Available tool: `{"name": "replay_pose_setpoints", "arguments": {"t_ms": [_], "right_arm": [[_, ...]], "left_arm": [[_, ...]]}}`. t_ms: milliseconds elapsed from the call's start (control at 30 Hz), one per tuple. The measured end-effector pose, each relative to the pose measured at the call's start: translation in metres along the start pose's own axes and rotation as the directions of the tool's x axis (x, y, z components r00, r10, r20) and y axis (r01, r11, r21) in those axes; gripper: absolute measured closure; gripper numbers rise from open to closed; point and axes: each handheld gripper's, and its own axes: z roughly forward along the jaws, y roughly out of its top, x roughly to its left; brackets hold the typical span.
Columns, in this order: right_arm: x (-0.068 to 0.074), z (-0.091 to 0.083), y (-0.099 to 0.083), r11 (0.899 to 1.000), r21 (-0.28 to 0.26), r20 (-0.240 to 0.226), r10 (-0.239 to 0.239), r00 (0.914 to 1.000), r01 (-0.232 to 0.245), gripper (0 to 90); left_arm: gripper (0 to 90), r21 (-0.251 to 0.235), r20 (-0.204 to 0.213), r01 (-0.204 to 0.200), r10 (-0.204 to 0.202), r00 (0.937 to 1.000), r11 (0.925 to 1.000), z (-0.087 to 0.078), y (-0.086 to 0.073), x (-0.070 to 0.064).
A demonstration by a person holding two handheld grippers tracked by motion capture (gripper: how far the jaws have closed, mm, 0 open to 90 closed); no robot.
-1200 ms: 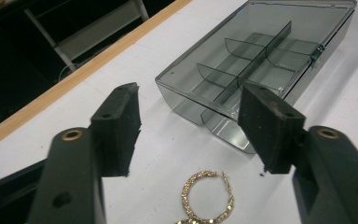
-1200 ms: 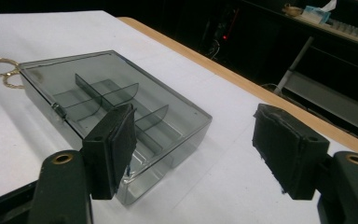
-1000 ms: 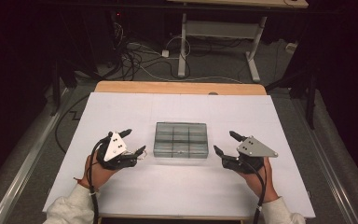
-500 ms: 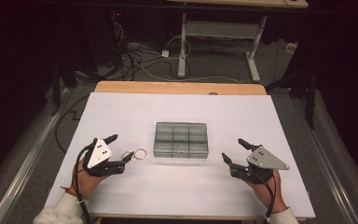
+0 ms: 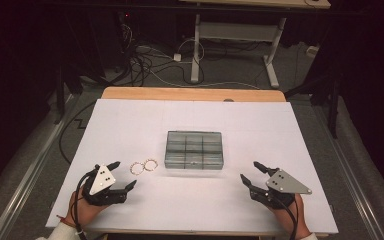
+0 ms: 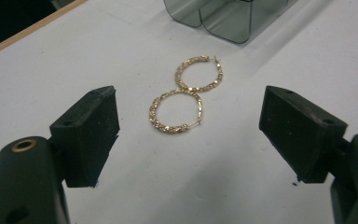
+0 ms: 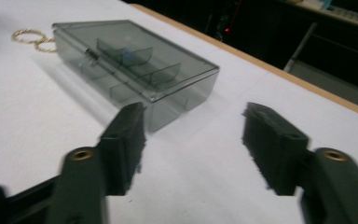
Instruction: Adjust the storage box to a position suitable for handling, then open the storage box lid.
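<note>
At the near left of the white table top (image 5: 130,120), the left gripper (image 5: 122,175) rests low over the surface in the person's left hand (image 5: 82,210), its two black jaws spread wide with nothing between them but bare table. Just beyond its tips, a little to the right, lie two gold textured hoop earrings (image 5: 144,166) flat on the table; in the left gripper view the nearer hoop (image 6: 175,112) and the farther hoop (image 6: 200,74) touch at their rims, forming a figure eight, and both sit ahead of the open jaws, apart from them. Right of the earrings, near the middle of the table, stands the smoky grey transparent plastic compartment box (image 5: 194,149), its lid closed and its inner dividers showing through; the farther hoop lies just beside the box's left near corner without clearly touching it. In the right gripper view the box (image 7: 135,65) sits ahead and to the left of that gripper's jaws, with the earrings (image 7: 32,39) past its far end. At the near right, well apart from the box, the right gripper (image 5: 252,172) is held in the person's right hand (image 5: 292,220), grey three-cornered plate on top, jaws likewise wide apart and empty, pointing toward the box.
</note>
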Motion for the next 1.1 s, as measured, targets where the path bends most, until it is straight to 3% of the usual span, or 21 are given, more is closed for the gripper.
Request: {"name": "replay_pose_setpoints", "arguments": {"t_ms": [33, 167, 233, 333, 500, 667, 767, 833, 933, 1100], "right_arm": [[0.002, 0.002, -0.001, 1.0, 0.002, -0.009, -0.001, 1.0, 0.001, 53.6], [0.011, 0.01, -0.002, 0.999, 0.04, -0.078, -0.02, 0.9968, 0.023, 64.0], [0.015, 0.014, -0.002, 0.998, 0.058, -0.098, -0.026, 0.9949, 0.031, 70.4], [0.022, 0.021, 0.0, 0.995, 0.087, -0.138, -0.031, 0.9899, 0.044, 78.2], [0.032, 0.036, 0.008, 0.992, 0.107, -0.197, -0.05, 0.9791, 0.072, 87.9], [0.045, 0.058, 0.014, 0.982, 0.148, -0.231, -0.077, 0.9699, 0.113, 90.0], [0.05, 0.073, 0.021, 0.98, 0.176, -0.237, -0.048, 0.9702, 0.092, 90.0], [0.054, 0.081, 0.027, 0.978, 0.18, -0.239, -0.06, 0.9691, 0.105, 90.0], [0.06, 0.095, 0.032, 0.973, 0.191, -0.239, -0.079, 0.9678, 0.127, 90.0], [0.063, 0.111, 0.035, 0.974, 0.196, -0.25, -0.066, 0.966, 0.118, 90.0]], "left_arm": [[19.4, -0.002, 0.001, 0.006, -0.006, 1.0, 1.0, -0.001, 0.0, -0.001], [19.4, 0.011, 0.009, 0.028, -0.028, 0.9996, 0.9995, 0.0, 0.001, -0.004], [19.5, 0.035, 0.01, 0.024, -0.024, 0.9997, 0.9991, 0.004, 0.0, -0.007], [19.6, 0.095, -0.021, 0.018, -0.016, 0.9996, 0.9953, 0.012, -0.003, -0.011], [24.1, 0.124, 0.017, 0.06, -0.062, 0.9979, 0.9904, 0.02, 0.003, -0.019], [31.9, 0.164, 0.045, 0.093, -0.102, 0.9938, 0.9821, 0.043, 0.011, -0.025], [38.2, 0.176, 0.051, 0.139, -0.15, 0.9873, 0.9745, 0.056, 0.016, -0.025], [41.2, 0.183, 0.066, 0.16, -0.175, 0.9824, 0.97, 0.064, 0.018, -0.028], [45.7, 0.19, 0.089, 0.175, -0.194, 0.977, 0.9662, 0.076, 0.022, -0.032], [55.7, 0.212, 0.11, 0.196, -0.222, 0.9687, 0.9576, 0.092, 0.024, -0.035]]}}
